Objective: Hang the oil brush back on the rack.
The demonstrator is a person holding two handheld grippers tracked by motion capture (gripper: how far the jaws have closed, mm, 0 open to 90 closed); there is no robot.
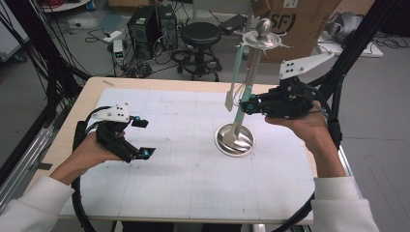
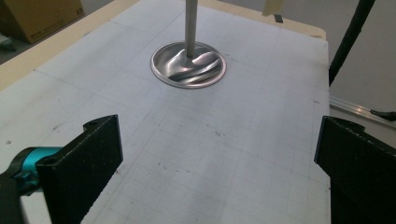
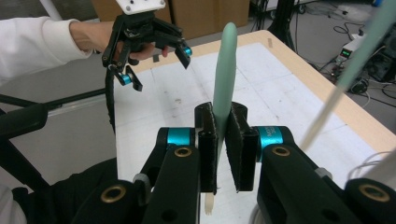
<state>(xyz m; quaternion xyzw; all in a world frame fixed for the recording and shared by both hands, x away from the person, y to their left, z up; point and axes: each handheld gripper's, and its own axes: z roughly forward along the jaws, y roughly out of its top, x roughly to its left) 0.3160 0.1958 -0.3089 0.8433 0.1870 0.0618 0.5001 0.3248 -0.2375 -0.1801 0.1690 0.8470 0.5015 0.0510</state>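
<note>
In the high view the right gripper [image 1: 250,106] sits right of centre, held in a hand that comes up from the lower right. Its jaws are pressed together on a pale green utensil [image 1: 239,113], gripping it part-way along the handle. The utensil stands nearly upright (a slight lean to the left), its upper end near the top disc of the rack [image 1: 235,140] and its lower end down by the rack's round base, right of the frame's middle. A cream utensil [image 1: 230,99] hangs just left of the green one, beside the rack's pole.

In the right gripper view the right gripper [image 3: 222,154] fills the lower middle, and its two black pads are closed narrowly on the green utensil [image 3: 224,74], which rises between them toward the top centre. The cream end of something shows just below the pads; what it belongs to I cannot tell.

The left gripper [image 1: 144,137] lies at the left of the high view, well apart from the rack, over the white mat [image 1: 183,179]. Its jaws stand wide with nothing between them. In the left gripper view its jaws sit at the lower left and lower right corners, with the rack's base [image 2: 188,65] at the upper middle. In the right gripper view the left gripper [image 3: 156,65] appears at the upper left, jaws spread.
</note>
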